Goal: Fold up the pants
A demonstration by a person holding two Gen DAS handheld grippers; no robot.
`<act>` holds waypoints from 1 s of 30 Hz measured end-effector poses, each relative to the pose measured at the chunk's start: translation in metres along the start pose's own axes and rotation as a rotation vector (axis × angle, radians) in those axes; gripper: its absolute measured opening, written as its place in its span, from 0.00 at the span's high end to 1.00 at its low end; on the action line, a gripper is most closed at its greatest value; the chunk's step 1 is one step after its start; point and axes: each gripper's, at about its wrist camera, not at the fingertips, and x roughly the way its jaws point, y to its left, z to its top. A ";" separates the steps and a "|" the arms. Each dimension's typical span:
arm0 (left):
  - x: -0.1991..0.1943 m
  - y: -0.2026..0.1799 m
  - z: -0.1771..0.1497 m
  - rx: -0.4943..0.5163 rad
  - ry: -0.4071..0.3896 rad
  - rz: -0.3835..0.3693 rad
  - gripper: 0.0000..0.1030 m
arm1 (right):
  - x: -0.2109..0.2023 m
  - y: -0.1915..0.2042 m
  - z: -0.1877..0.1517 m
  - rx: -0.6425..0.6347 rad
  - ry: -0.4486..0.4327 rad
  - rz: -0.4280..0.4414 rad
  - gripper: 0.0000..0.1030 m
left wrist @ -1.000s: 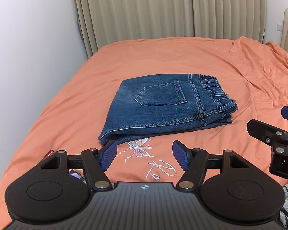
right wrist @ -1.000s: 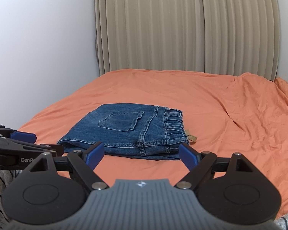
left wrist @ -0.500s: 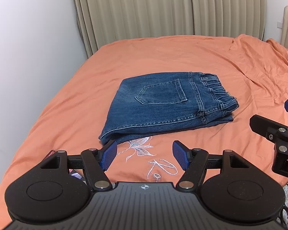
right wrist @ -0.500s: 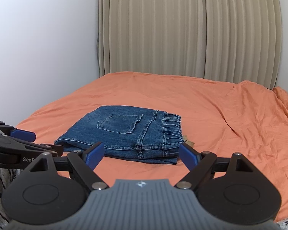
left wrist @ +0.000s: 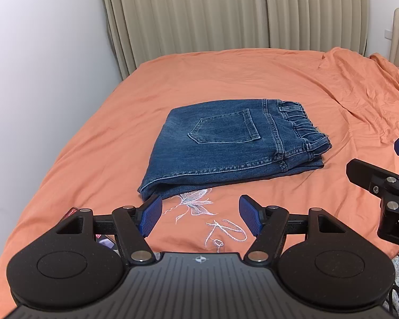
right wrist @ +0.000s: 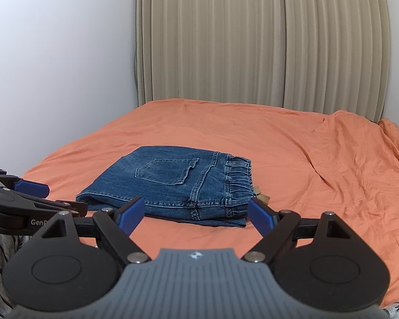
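The jeans [left wrist: 234, 143] lay folded into a compact, squarish bundle on the orange bedsheet [left wrist: 226, 74], roughly in the middle of the bed. A back pocket [left wrist: 224, 126] faced up, and the gathered waistband [left wrist: 303, 127] sat at the bundle's 3 o'clock edge as seen from the left wrist camera. The folded edge pointed toward 7 o'clock, nearest the left gripper [left wrist: 200, 216].

That gripper hovered just short of the jeans, its jaws spread wide and holding nothing, the blue pads [left wrist: 151, 214] clear of the denim. Between them on the sheet showed a pale embroidered flower [left wrist: 192, 203] and some looping script.

The right gripper [right wrist: 196, 212] also stood released, jaws parted with nothing between them. From its camera the jeans [right wrist: 173, 183] lay straight ahead at 12 o'clock, just beyond the pads, not touched. A small tan tag [right wrist: 262, 195] peeked out beside the waistband at about 2 o'clock.

Each gripper showed at the edge of the other's view: the right one [left wrist: 385, 180] at 3 o'clock in the left camera, the left one [right wrist: 26, 199] at 9 o'clock in the right camera.

Beige curtains [right wrist: 252, 40] hung behind the bed at 12 o'clock, with a white wall [left wrist: 40, 66] along the 9 o'clock side.
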 end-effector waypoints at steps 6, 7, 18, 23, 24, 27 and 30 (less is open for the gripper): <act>0.000 0.000 0.000 -0.001 0.001 -0.001 0.25 | 0.001 0.001 -0.001 0.001 0.002 0.000 0.21; 0.000 0.001 0.000 0.000 0.000 0.000 0.25 | 0.001 0.001 0.000 0.001 0.003 0.001 0.21; -0.003 0.004 0.001 -0.011 -0.014 0.007 0.25 | 0.002 0.001 -0.002 0.006 0.006 0.001 0.21; -0.006 0.003 0.002 -0.011 -0.036 0.007 0.25 | 0.001 -0.001 -0.002 0.013 0.007 0.001 0.21; -0.006 0.003 0.002 -0.012 -0.037 0.006 0.25 | 0.001 -0.001 -0.002 0.013 0.007 0.000 0.21; -0.007 0.003 0.003 -0.007 -0.040 0.007 0.25 | 0.001 -0.001 -0.003 0.013 0.006 0.002 0.21; -0.009 0.001 0.003 0.000 -0.046 0.013 0.25 | 0.001 -0.001 -0.003 0.013 0.007 0.002 0.21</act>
